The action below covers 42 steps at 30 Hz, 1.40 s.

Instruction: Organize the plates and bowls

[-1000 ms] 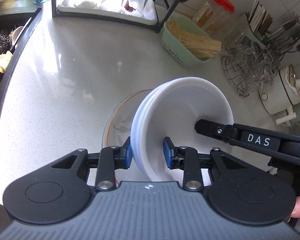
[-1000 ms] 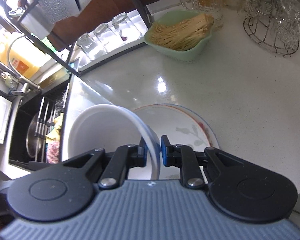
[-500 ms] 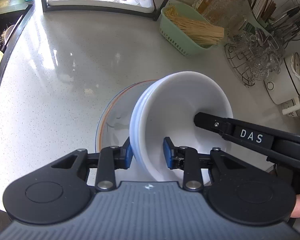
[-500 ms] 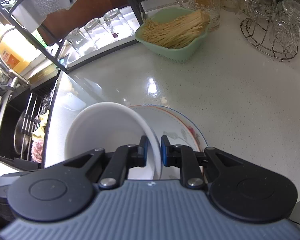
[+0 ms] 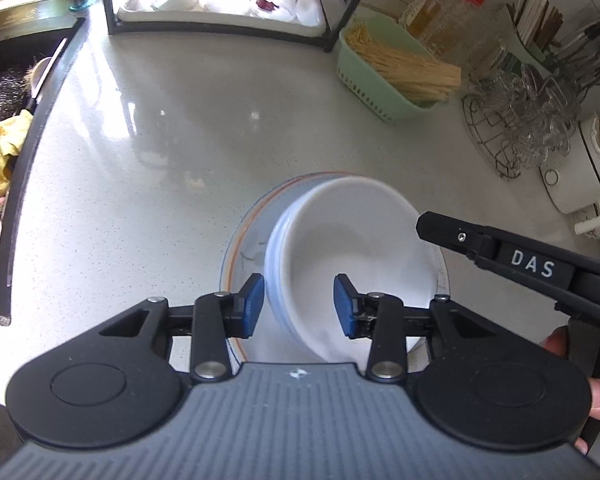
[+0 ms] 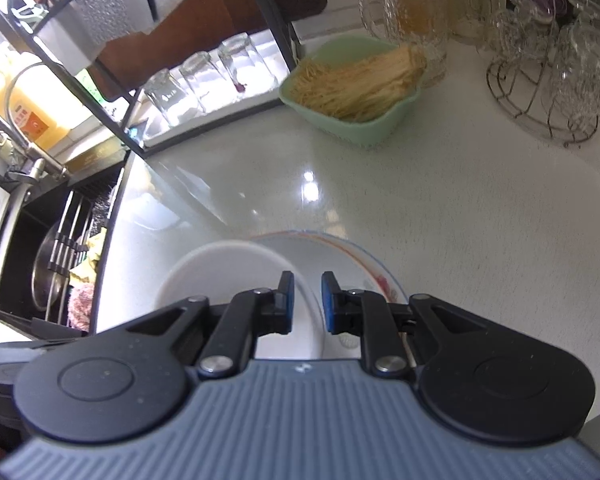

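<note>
On the pale countertop [image 5: 148, 184], at six o'clock of both wrist views, a stack of white bowls [image 5: 352, 248] sits tilted in a floral-rimmed plate [image 6: 364, 264]. Judged glazed ceramic: rigid, fairly heavy, slippery, prone to chipping; the rim is the natural hold. Left gripper [image 5: 299, 306]: jaws opening, the stack's near rim between the blue pads [image 5: 252, 304], which look just clear of it. Right gripper [image 6: 306, 302]: jaws opening astride the opposite rim, pads apart from it. Both rims lie at twelve o'clock of the pads.
</note>
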Motion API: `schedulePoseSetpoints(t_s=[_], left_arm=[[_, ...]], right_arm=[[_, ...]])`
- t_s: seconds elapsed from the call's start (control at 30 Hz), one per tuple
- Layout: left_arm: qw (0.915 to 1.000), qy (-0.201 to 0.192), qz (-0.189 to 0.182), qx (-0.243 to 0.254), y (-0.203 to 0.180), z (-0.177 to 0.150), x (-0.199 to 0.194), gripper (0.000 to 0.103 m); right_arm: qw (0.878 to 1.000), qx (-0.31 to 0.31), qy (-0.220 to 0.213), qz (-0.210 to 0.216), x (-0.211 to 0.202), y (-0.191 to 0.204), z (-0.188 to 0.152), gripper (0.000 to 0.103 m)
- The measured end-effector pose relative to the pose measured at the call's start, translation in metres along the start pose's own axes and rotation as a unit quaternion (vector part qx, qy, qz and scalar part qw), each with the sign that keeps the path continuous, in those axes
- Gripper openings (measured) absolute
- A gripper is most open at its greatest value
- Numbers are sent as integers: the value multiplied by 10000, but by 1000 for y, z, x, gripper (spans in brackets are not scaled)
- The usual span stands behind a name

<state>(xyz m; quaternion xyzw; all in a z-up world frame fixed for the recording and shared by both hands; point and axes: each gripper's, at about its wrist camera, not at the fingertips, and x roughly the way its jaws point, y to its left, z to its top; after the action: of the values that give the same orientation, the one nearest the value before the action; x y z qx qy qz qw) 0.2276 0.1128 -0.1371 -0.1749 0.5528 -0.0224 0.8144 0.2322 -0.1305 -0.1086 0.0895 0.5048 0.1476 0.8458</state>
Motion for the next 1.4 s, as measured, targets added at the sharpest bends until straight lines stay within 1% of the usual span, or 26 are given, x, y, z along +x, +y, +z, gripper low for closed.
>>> schedulePoseSetpoints(t_s=[0.07, 0.2, 0.3, 0.5, 0.6, 0.73, 0.77, 0.8, 0.93, 1.0, 1.03, 1.1, 1.13, 1.17, 1.2, 1.23, 1.3, 1.4], left_arm=[[9999, -127, 58, -59, -1, -1, -12, 44], [9988, -459, 142, -118, -8, -6, -41, 44], [9968, -769, 213, -87, -19, -11, -67, 44], [9891, -1434, 334, 64, -47, -30, -115, 45], [9838, -1750, 379, 66, -62, -46, -140, 50], [9756, -2146, 472, 56, -84, -74, -174, 52], [9736, -2228, 498, 64, -90, -83, -181, 55], [9719, -2293, 531, 74, -95, -90, -187, 58], [9652, -2533, 653, 77, -115, -128, -207, 61], [9633, -2603, 659, 39, -122, -147, -215, 66], [9622, -2637, 681, 16, -126, -157, -218, 67], [9608, -2672, 734, -13, -132, -173, -223, 71], [9604, -2679, 763, -28, -135, -182, -225, 72], [9601, -2684, 779, -41, -138, -190, -227, 74], [9599, -2691, 781, -50, -141, -198, -229, 79], [9597, -2696, 791, -39, -145, -207, -230, 81], [9589, -2714, 833, 32, -153, -224, -230, 85], [9593, -2687, 873, 11, -161, -250, -226, 90]], right_arm=[[9998, -56, -156, 59, -10, 0, 2, 42], [9986, -195, -436, 235, -37, 0, 6, 41], [9960, -349, -746, 338, -66, 0, 6, 41], [9872, -559, -1379, 572, -126, -5, 1, 41], [9814, -725, -1666, 619, -154, -7, -5, 41], [9735, -907, -1974, 718, -188, -13, -18, 41], [9713, -963, -2043, 745, -196, -14, -22, 41], [9689, -1025, -2119, 760, -204, -15, -26, 41], [9601, -1182, -2420, 748, -230, -23, -47, 41], [9572, -1238, -2505, 757, -240, -27, -58, 41], [9560, -1257, -2532, 780, -244, -30, -62, 44], [9530, -1269, -2621, 836, -254, -35, -74, 59], [9516, -1262, -2673, 841, -259, -38, -81, 62], [9503, -1262, -2728, 813, -262, -40, -87, 72], [9483, -1268, -2812, 746, -266, -43, -95, 85], [9462, -1283, -2891, 682, -268, -46, -103, 90], [9456, -1338, -2924, 496, -272, -51, -115, 93], [9443, -1416, -2945, 393, -276, -63, -131, 94]])
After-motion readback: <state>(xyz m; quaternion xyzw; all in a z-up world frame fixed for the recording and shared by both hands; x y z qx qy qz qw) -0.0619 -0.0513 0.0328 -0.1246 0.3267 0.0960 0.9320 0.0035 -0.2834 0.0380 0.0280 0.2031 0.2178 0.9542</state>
